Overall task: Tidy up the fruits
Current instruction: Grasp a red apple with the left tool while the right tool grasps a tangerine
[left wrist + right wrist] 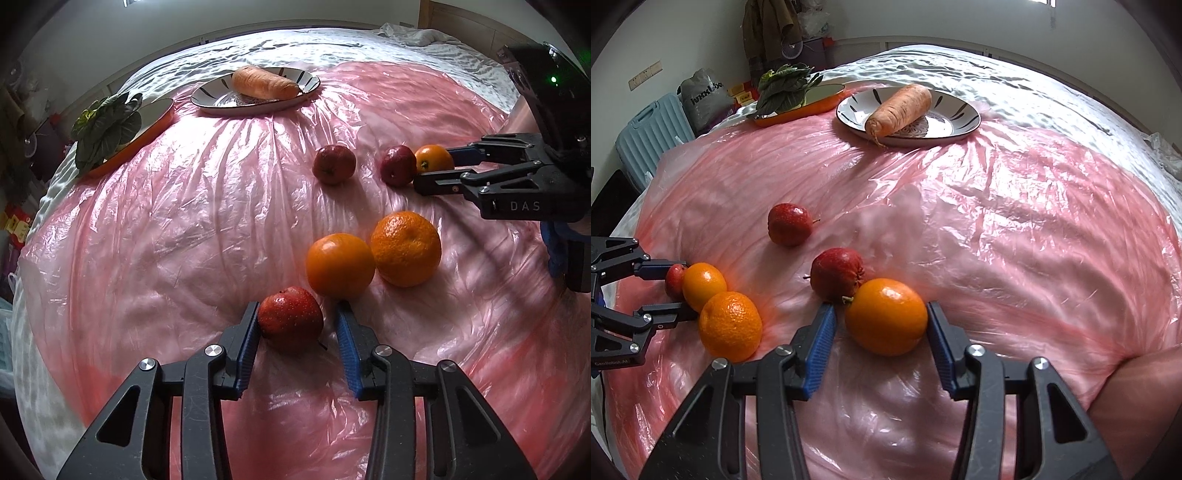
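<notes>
Apple (290, 318) between left claw (297, 325) pads

My right gripper (881, 319) straddled a smooth orange (886, 315); a red apple (836, 273) touched it at ten o'clock.

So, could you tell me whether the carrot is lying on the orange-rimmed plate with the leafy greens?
No, the carrot lies alone on the black-and-white patterned plate, beside the orange-rimmed plate.
</notes>
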`<action>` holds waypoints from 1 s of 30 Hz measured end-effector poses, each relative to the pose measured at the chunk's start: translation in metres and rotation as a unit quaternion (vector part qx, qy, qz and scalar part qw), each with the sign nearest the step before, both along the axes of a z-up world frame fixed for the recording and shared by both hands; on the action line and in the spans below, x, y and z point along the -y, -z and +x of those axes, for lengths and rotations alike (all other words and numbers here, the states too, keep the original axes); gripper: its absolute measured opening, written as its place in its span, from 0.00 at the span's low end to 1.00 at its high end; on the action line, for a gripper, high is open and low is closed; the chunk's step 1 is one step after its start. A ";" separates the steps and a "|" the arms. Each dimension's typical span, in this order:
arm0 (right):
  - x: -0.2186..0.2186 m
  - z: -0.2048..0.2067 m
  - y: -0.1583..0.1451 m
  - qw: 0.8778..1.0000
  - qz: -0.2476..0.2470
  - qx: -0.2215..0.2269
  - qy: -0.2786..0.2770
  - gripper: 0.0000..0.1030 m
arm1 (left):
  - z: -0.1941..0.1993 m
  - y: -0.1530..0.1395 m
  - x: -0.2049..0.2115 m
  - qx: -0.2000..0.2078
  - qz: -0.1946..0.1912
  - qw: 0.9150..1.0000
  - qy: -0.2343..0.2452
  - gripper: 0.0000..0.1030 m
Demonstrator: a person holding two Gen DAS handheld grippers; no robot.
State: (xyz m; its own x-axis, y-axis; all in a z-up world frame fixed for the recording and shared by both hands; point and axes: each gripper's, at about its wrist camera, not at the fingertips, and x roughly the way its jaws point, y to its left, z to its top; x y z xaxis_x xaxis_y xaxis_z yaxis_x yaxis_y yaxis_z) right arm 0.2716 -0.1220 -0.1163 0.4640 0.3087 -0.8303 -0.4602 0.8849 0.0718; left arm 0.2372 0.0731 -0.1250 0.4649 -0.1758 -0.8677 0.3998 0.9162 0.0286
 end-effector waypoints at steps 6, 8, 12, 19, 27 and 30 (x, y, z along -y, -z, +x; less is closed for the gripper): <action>0.005 0.000 0.004 1.000 0.015 -0.001 0.002 0.69 | 0.001 0.000 0.003 0.007 0.000 1.000 0.003 0.27; 0.006 0.000 0.004 1.000 0.018 -0.002 0.002 0.69 | 0.000 0.001 0.004 0.009 0.001 1.000 0.002 0.27; 0.007 0.000 0.003 1.000 0.026 -0.001 0.003 0.69 | -0.002 -0.001 0.004 0.015 0.004 1.000 -0.001 0.27; 0.015 -0.003 -0.005 0.999 0.046 0.003 0.007 0.69 | -0.004 -0.011 0.003 0.025 0.000 1.000 -0.013 0.27; 0.021 -0.011 -0.019 0.999 0.050 0.010 0.012 0.69 | -0.012 -0.022 0.000 0.035 -0.005 0.999 -0.028 0.27; 0.024 -0.015 -0.023 0.998 0.052 0.012 0.015 0.69 | -0.015 -0.025 0.000 0.037 -0.007 0.999 -0.033 0.27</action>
State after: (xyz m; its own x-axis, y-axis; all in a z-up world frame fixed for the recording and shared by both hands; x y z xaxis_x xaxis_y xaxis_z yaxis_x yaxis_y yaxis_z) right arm 0.2565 -0.1457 -0.0934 0.4931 0.3792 -0.7830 -0.4365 0.8863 0.1544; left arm 0.2222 0.0728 -0.0996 0.5387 -0.1544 -0.8282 0.3364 0.9407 0.0435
